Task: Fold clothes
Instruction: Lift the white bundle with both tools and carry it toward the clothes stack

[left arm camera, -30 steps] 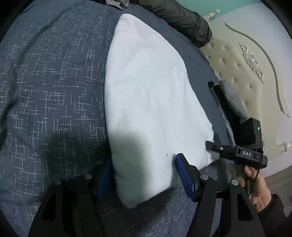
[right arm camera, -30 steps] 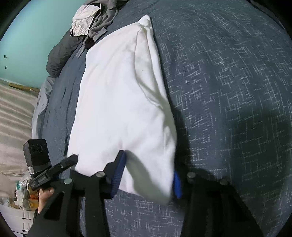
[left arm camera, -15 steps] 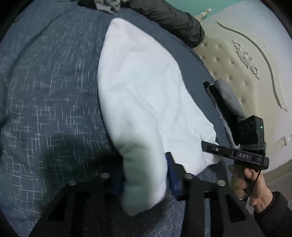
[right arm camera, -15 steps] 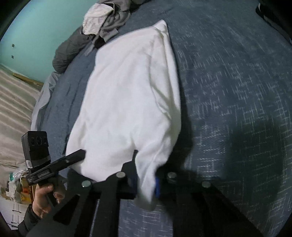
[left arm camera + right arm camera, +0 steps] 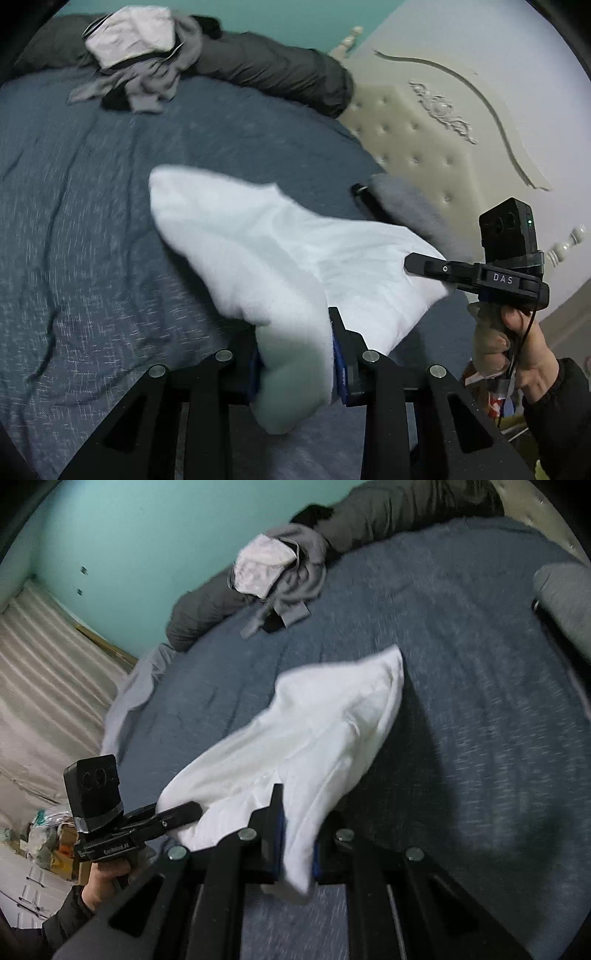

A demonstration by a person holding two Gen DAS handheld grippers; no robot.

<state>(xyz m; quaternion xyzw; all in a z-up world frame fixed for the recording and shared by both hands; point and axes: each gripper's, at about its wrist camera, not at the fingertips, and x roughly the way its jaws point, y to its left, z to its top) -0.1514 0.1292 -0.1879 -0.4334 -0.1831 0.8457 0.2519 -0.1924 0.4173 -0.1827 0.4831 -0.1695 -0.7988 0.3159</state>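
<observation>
Above the bed's near edge, both your tools, left still closing and right, pinch the white garment's near corners, its length trailing toward the far edge.

- We see a white garment of soft, matt cloth with a slightly fleecy look.
- The bed cover is blue-grey woven cloth, matt, flecked with pale threads.
- Each gripper, the left gripper and the right gripper, is matt black plastic with small shiny metal bolt heads and blue pads.
- The headboard is cream, button-tufted padding with a faint sheen.
- The pile of clothes is crumpled grey and pale cloth.
</observation>
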